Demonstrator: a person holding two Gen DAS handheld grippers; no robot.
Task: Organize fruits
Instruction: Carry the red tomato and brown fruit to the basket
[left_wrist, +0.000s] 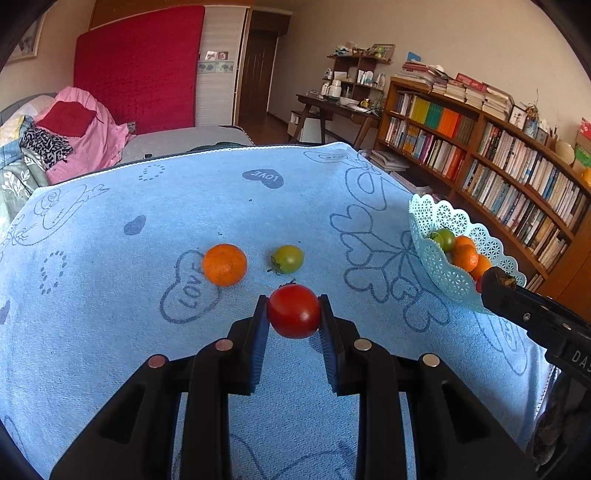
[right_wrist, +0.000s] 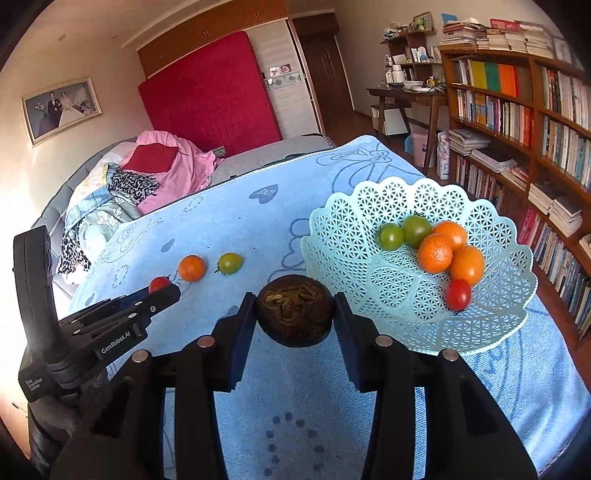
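Left wrist view: the left gripper (left_wrist: 294, 312) is pinching a red tomato (left_wrist: 294, 311) between its two pads, just above the blue towel (left_wrist: 110, 229) that is covering the table. Beyond it, an orange (left_wrist: 224, 264) and a green tomato (left_wrist: 287, 259) are lying side by side on the towel, apart from each other. At the right edge the mint lattice basket (left_wrist: 439, 258) is sitting on the cloth, and the right gripper (left_wrist: 496, 282) is reaching in beside its near rim. Right wrist view: the right gripper (right_wrist: 294, 312) is clamping a dark brown, wrinkled round fruit (right_wrist: 294, 312), probably a passion fruit, just in front of the basket (right_wrist: 343, 236). Inside the basket two green tomatoes (right_wrist: 404, 232), three oranges (right_wrist: 448, 249) and one small red tomato (right_wrist: 458, 294) are resting together. To the left, the left gripper (right_wrist: 162, 291) is holding the red tomato (right_wrist: 159, 283), with the orange (right_wrist: 192, 268) and green tomato (right_wrist: 229, 263) lying behind it on the towel (right_wrist: 258, 221).
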